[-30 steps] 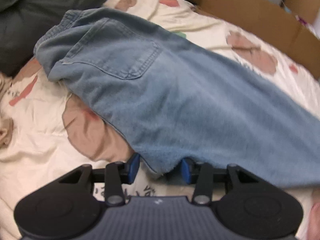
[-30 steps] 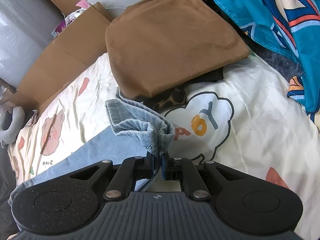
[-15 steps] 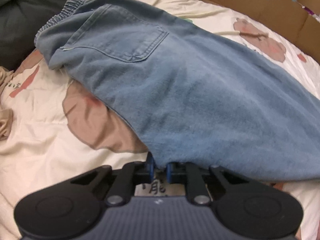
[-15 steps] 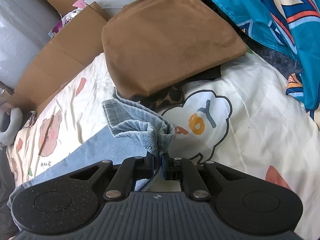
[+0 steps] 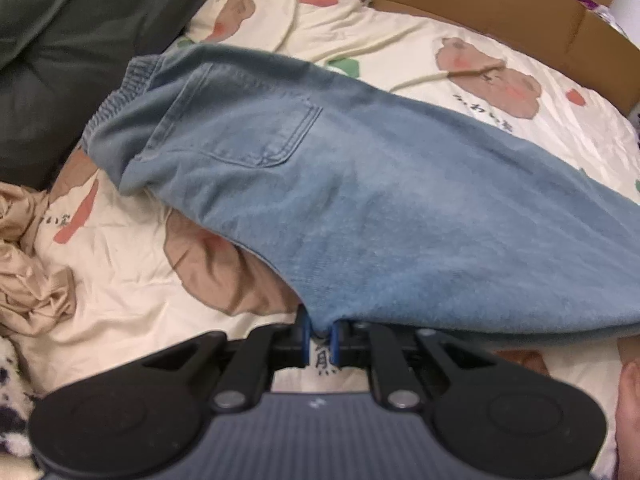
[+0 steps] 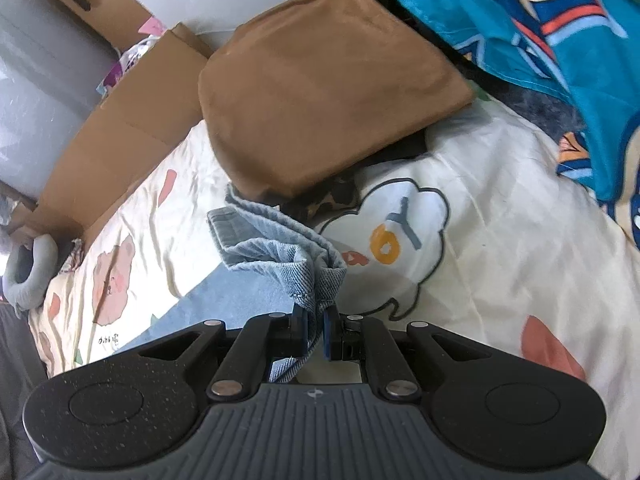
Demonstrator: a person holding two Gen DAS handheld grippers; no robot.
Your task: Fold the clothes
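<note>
While lifting the pinched cloth, move both hands together and at the same height, so as not to twist or drag the garment.

From the left wrist: pale blue denim trousers (image 5: 360,200) spread over the cream bed sheet with brown animal prints (image 5: 120,280). Left gripper (image 5: 320,338) clamped on the near edge, blue pads pressed tight on a thin fold of denim. Elastic waistband and back pocket at the upper left, pointing toward the dark grey bedding (image 5: 60,60). Legs running off to the right, out of frame. Long axis therefore from upper left to right across this view. Near edge raised clear of the sheet, probably somewhere at the seat or thigh, though hard to tell exactly. Crumpled beige cloth (image 5: 32,260) at the left side, well apart; better to stay away from it. Brown cardboard wall (image 5: 480,8) along the far side.

From the right wrist: right gripper (image 6: 316,334) closed tight on the bunched hem end of the same trousers, denim gathered between the pads. Leg stretching back to the lower left, toward the other hand. Folded brown cloth pile (image 6: 320,80) just beyond the hem, touching it or nearly so.

For a clean fold, hold the cloth lightly taut between both grips, carry the hem toward the waistband along the long axis, lay edge on edge, and take care not to catch the brown pile.
</note>
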